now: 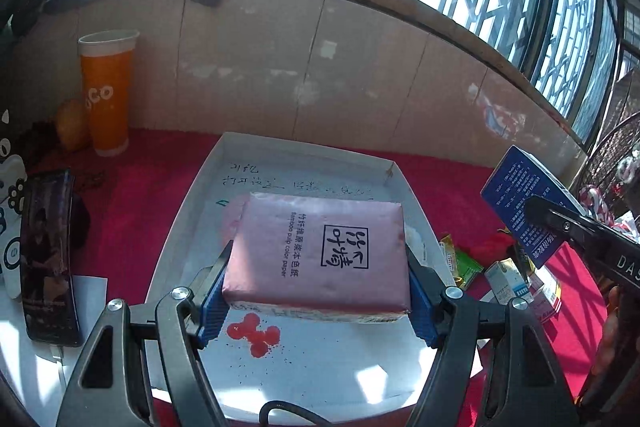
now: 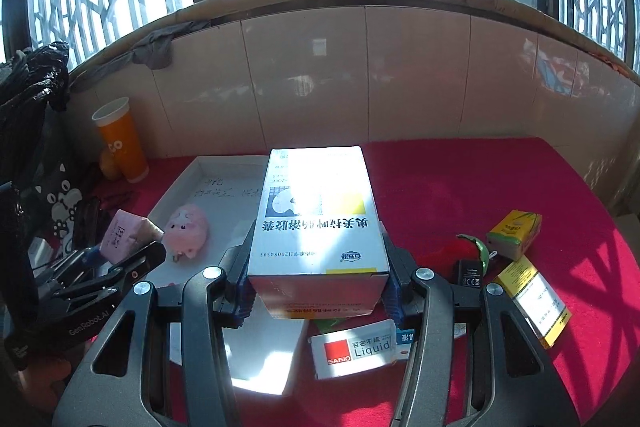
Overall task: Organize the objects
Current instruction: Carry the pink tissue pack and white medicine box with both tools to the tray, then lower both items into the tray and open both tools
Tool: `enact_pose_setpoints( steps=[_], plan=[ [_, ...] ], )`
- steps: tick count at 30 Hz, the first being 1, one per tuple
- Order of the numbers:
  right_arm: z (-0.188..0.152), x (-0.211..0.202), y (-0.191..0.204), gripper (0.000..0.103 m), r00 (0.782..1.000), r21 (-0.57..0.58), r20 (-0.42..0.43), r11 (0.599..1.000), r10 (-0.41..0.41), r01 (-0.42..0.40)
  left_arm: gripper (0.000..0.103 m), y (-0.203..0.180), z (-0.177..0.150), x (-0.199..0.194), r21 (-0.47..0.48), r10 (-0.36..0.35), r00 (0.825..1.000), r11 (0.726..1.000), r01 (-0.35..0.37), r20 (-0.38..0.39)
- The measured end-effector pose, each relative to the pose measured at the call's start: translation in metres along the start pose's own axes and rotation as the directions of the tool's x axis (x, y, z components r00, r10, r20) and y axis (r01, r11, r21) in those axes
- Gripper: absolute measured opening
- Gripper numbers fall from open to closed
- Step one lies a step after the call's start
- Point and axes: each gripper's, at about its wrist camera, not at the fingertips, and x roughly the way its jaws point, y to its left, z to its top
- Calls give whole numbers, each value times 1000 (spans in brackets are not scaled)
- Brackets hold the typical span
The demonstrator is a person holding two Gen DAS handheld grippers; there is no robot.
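My left gripper (image 1: 318,291) is shut on a pink tissue pack (image 1: 320,247) and holds it above the white tray (image 1: 192,211); the pack also shows in the right wrist view (image 2: 126,237). My right gripper (image 2: 318,287) is shut on a white and blue medicine box (image 2: 316,215), held above the tray's right edge; the box appears in the left wrist view (image 1: 528,203). A pink plush pig (image 2: 187,229) lies in the tray (image 2: 176,187).
An orange cup (image 2: 122,143) stands at the back left of the red cloth (image 2: 500,187). A phone (image 1: 48,259) lies at the left. On the right lie a yellow carton (image 2: 516,235), a yellow and white box (image 2: 536,299), a Sano Liquid box (image 2: 356,351) and a black adapter (image 2: 468,273).
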Motion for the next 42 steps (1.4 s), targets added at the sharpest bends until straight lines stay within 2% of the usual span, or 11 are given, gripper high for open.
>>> enact_pose_setpoints(
  steps=[5, 11, 26, 32, 33, 35, 36, 38, 42],
  plan=[
    [-1, 11, 11, 50, 1000, -19, -22, 1000, 11, -12, 74, 10, -2, 3, -11, 24, 1000, 1000, -24, -7],
    [2, 27, 24, 50, 999, -33, -46, 999, 25, -26, 74, 13, -7, 10, 24, 70, 997, 997, -69, -15],
    [13, 70, 60, 50, 995, -97, -91, 994, 46, -55, 74, 30, -12, 22, 4, 87, 996, 996, -87, -36],
    [19, 95, 68, 51, 993, -99, -111, 994, 28, -39, 76, 27, -11, 21, 37, 110, 993, 993, -109, -35],
    [21, 99, 69, 53, 993, -103, -116, 994, 29, -41, 77, 26, -11, 20, 47, 119, 992, 992, -118, -33],
    [22, 103, 71, 72, 992, -107, -120, 993, 36, -49, 83, 24, -10, 17, 58, 131, 991, 990, -130, -16],
    [22, 102, 72, 88, 993, -108, -112, 993, 32, -44, 85, 24, -10, 15, 58, 133, 991, 989, -133, -5],
    [22, 97, 71, 92, 995, -108, -93, 994, 22, -32, 103, 24, -8, 10, 52, 139, 990, 989, -140, 16],
    [18, 86, 63, 94, 997, -79, -71, 997, 8, -14, 103, 20, -4, -1, 63, 165, 983, 984, -169, 75]
  ],
)
